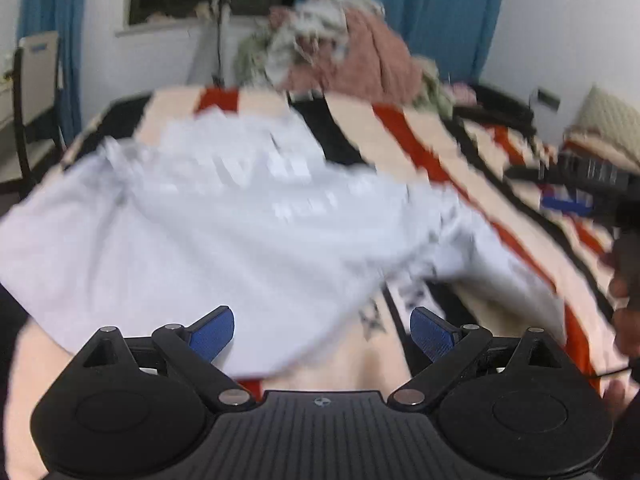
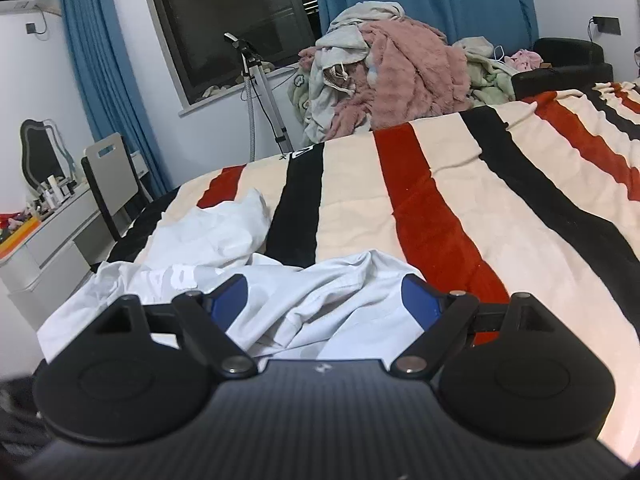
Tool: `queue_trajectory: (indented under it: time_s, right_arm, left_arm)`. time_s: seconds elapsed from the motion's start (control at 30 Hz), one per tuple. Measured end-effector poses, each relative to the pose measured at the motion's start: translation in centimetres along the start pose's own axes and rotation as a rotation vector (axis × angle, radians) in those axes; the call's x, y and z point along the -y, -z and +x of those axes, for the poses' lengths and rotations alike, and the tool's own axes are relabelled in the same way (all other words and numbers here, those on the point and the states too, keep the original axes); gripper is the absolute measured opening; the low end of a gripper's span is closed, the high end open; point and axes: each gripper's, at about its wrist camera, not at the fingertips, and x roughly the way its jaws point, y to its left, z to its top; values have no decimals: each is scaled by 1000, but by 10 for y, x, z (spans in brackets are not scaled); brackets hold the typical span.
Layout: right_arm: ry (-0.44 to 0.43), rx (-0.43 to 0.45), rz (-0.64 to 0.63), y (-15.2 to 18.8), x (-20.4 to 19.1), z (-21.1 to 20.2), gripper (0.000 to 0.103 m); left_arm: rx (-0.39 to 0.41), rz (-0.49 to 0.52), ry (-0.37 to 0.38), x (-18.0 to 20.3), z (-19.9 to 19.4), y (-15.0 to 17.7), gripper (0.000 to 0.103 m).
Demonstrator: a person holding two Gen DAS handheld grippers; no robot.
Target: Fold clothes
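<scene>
One white shirt point(image 2: 224, 240) lower left, one striped blanket point(image 2: 500, 200) across the bed, one clothes pile point(image 2: 400, 80) top center. Two blue curtains point(image 2: 108, 80), one window point(image 2: 232, 20), one tripod point(image 2: 264, 96), one chair point(image 2: 112, 176), one mirror point(image 2: 40, 152) at left. Two grippers: left gripper point(image 1: 322, 334), right gripper point(image 2: 326, 304).

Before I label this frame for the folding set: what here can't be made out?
- Left wrist view: motion blur smears the white shirt; its print is unreadable.
- Right wrist view: the shirt's near edge is hidden behind the right gripper.
- Right wrist view: items on the dresser are too small to identify.
- Left wrist view: the right gripper at the frame's right edge is cut off and blurred.
</scene>
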Motion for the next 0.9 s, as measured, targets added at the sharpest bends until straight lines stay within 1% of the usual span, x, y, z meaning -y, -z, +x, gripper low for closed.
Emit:
queue_trajectory:
  time_s: [0.07, 0.13, 0.23, 0.3, 0.4, 0.5, 0.6, 0.67, 0.7, 0.73, 0.8, 0.83, 0.9]
  right_arm:
    - [5, 4, 4, -2, 0, 1, 85]
    - [8, 6, 9, -3, 0, 2, 85]
    - [8, 1, 19, -2, 3, 4, 85]
    - [7, -4, 34, -1, 6, 5, 85]
    - [-9, -8, 74, -1, 11, 6, 85]
    - [-20, -14, 114, -2, 16, 7, 85]
    - [-15, -15, 132, -1, 19, 9, 85]
    - [-6, -18, 138, -1, 21, 10, 85]
    - [-3, -20, 143, 0, 22, 11, 85]
    - [0, -21, 147, 0, 23, 12, 85]
    - [4, -19, 149, 1, 24, 12, 85]
    - [9, -14, 139, 1, 22, 12, 85]
    - [29, 17, 78, 3, 14, 7, 85]
  left_arm:
    - [-32, 67, -40, 9, 6, 4, 94]
    - [-46, 111, -69, 12, 12, 4, 94]
    - [-58, 158, -65, 19, 16, 6, 93]
    - [-59, 195, -80, 24, 18, 9, 91]
    - [-67, 235, -123, 26, 26, 10, 83]
    - [-58, 235, -137, 22, 32, 9, 74]
    - [-48, 234, -149, 18, 39, 7, 52]
    - [-41, 233, -156, 15, 43, 5, 18]
    - [-27, 212, -148, 11, 42, 3, 12]
    - [-6, 185, -137, 6, 39, 0, 8]
    - [49, 99, -91, -8, 26, -8, 8]
    - [85, 27, -52, -21, 18, -12, 8]
    - [159, -128, 31, -47, 1, -21, 8]
